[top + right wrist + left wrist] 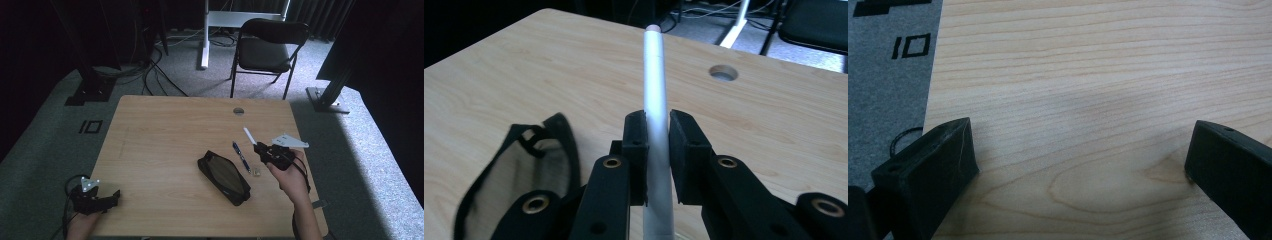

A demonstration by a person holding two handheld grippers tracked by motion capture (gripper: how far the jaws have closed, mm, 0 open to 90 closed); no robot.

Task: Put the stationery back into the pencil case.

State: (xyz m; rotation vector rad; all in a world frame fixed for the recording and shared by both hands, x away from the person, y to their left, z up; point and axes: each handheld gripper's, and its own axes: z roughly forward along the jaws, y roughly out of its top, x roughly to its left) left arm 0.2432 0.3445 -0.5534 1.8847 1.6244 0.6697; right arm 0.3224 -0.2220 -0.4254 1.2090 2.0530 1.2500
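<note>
1. Clamping a white pen [655,85] between its two black jaws, the right gripper [263,151] hovered over the right part of the wooden table [165,130], held in the person's right hand [292,181].
2. Seen in the right gripper view, the jaws pressed against both sides of the white pen, whose barrel ran forward and up past them toward the far edge of the table.
3. Seen in the high view, the free end of the white pen [249,135] stuck out from the gripper toward the far side of the table, lifted off the wood.
4. A dark blue pen [241,156] lay flat on the table just left of the right gripper, apart from it.
5. A black mesh pencil case [223,176] lay near the middle of the table, left of the blue pen, its mouth gaping in the right gripper view [519,165].
6. A small pale item [257,172] sat on the wood between the case and the right hand; what it was could not be told.
7. The left gripper [112,196] rested at the near left corner of the table, its jaws spread wide with bare wood between them in the left gripper view.
8. A round cable hole [238,111] sat near the table's far edge, and a black chair [267,47] stood on the grey carpet beyond.
</note>
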